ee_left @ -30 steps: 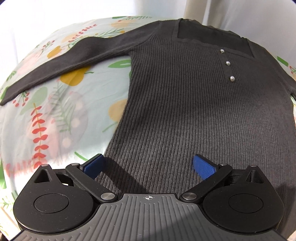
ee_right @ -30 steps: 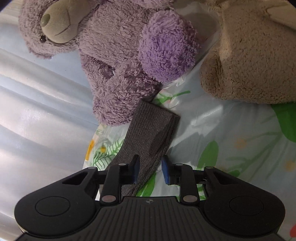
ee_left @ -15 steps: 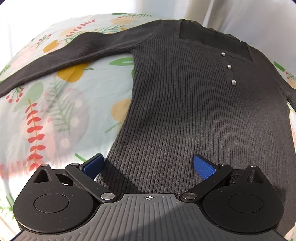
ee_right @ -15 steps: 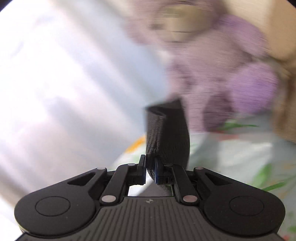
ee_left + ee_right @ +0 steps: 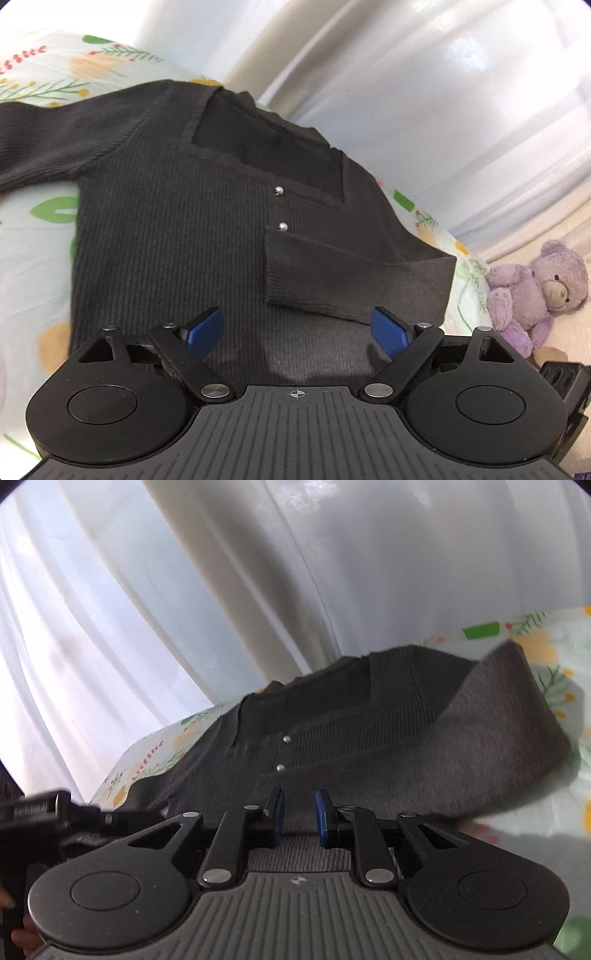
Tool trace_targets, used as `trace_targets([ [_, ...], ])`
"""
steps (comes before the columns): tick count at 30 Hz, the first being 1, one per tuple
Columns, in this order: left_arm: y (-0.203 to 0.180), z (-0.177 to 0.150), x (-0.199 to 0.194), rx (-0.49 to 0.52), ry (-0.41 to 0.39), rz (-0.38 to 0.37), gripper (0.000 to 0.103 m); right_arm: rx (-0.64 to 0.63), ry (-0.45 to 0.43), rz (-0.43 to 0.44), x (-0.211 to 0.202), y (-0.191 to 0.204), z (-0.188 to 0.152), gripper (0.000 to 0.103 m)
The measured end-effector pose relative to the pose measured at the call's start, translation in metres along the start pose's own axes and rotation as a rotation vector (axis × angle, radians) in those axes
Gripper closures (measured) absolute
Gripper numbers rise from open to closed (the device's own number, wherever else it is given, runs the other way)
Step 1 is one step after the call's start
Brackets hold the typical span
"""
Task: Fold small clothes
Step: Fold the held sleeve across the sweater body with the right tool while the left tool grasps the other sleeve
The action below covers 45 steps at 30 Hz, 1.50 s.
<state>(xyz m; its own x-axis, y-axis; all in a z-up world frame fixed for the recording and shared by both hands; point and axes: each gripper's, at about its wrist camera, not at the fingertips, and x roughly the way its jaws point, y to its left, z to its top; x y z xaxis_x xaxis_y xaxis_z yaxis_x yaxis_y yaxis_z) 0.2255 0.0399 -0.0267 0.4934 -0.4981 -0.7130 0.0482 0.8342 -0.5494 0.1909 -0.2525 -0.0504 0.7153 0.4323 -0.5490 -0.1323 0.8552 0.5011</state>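
A dark grey ribbed sweater (image 5: 177,229) with small pearl buttons lies face up on the floral sheet (image 5: 33,236). Its right sleeve (image 5: 351,280) is folded across the chest, cuff near the buttons. The left sleeve (image 5: 55,136) stretches out to the left. My left gripper (image 5: 297,330) is open and empty, hovering over the lower body of the sweater. In the right wrist view the sweater (image 5: 369,731) lies ahead with the folded sleeve (image 5: 509,738) at right. My right gripper (image 5: 298,816) is open with a narrow gap, empty, just above the fabric.
White curtains (image 5: 424,74) hang behind the bed. A purple teddy bear (image 5: 535,291) sits at the right beyond the sheet's edge. The left gripper's body (image 5: 40,812) shows at the left in the right wrist view.
My right gripper carried the right sleeve from beside the teddy bear over onto the chest and let it go. My left gripper shifted its view toward the neckline.
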Motion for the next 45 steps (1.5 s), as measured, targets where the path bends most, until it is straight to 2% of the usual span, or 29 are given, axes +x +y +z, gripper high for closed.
trace_targets([
  [2, 0.004, 0.005, 0.018, -0.021, 0.040, -0.011, 0.022, 0.038, 0.022, -0.015, -0.007, -0.009, -0.012, 0.085],
  [4, 0.013, 0.010, 0.034, -0.076, 0.066, -0.004, 0.035, 0.079, 0.043, -0.029, -0.019, -0.017, -0.022, 0.084],
  [7, 0.028, 0.013, 0.051, -0.177, 0.087, -0.052, 0.038, 0.124, 0.044, -0.039, -0.029, -0.031, -0.028, 0.080],
  [9, 0.030, 0.015, 0.057, -0.194, 0.078, -0.072, 0.040, 0.144, 0.037, -0.045, -0.033, -0.040, -0.029, 0.074],
  [11, 0.031, 0.020, 0.063, -0.197, 0.072, -0.067, 0.047, 0.164, 0.027, -0.047, -0.038, -0.045, -0.032, 0.073],
  [13, 0.030, 0.026, 0.068, -0.193, 0.072, -0.054, 0.069, 0.189, 0.019, -0.039, -0.042, -0.051, -0.032, 0.072],
  [14, 0.029, 0.028, 0.071, -0.187, 0.081, -0.048, 0.074, 0.198, 0.014, -0.037, -0.043, -0.054, -0.032, 0.072],
  [16, 0.029, 0.032, 0.077, -0.179, 0.096, -0.040, 0.091, 0.213, 0.006, -0.038, -0.045, -0.060, -0.031, 0.072],
  [17, 0.028, 0.034, 0.079, -0.175, 0.099, -0.039, 0.094, 0.218, 0.004, -0.042, -0.045, -0.061, -0.031, 0.071],
  [21, 0.020, 0.043, 0.078, -0.124, 0.062, -0.037, 0.097, 0.237, 0.010, -0.053, -0.040, -0.065, -0.025, 0.071],
  [25, 0.004, 0.061, 0.049, -0.001, -0.050, -0.034, 0.097, 0.223, 0.008, -0.077, -0.035, -0.068, -0.018, 0.071],
  [27, 0.003, 0.071, 0.030, 0.066, -0.129, 0.014, 0.097, 0.209, 0.001, -0.095, -0.034, -0.070, -0.012, 0.069],
  [30, 0.018, 0.084, 0.011, 0.129, -0.226, 0.131, 0.097, 0.194, -0.017, -0.127, -0.030, -0.076, 0.000, 0.068],
  [32, 0.034, 0.091, 0.006, 0.122, -0.245, 0.189, 0.097, 0.190, -0.019, -0.142, -0.024, -0.083, 0.007, 0.067],
  [34, 0.053, 0.097, 0.002, 0.087, -0.250, 0.214, 0.097, 0.196, -0.018, -0.150, -0.017, -0.090, 0.015, 0.065],
  [37, 0.068, 0.103, 0.001, 0.041, -0.259, 0.198, 0.097, 0.214, -0.014, -0.159, -0.004, -0.103, 0.025, 0.063],
  [42, 0.070, 0.106, -0.002, 0.069, -0.291, 0.205, 0.097, 0.188, -0.014, -0.214, 0.018, -0.110, 0.045, 0.053],
  [45, 0.072, 0.109, -0.006, 0.061, -0.311, 0.223, 0.097, 0.194, -0.004, -0.214, 0.029, -0.114, 0.055, 0.053],
])
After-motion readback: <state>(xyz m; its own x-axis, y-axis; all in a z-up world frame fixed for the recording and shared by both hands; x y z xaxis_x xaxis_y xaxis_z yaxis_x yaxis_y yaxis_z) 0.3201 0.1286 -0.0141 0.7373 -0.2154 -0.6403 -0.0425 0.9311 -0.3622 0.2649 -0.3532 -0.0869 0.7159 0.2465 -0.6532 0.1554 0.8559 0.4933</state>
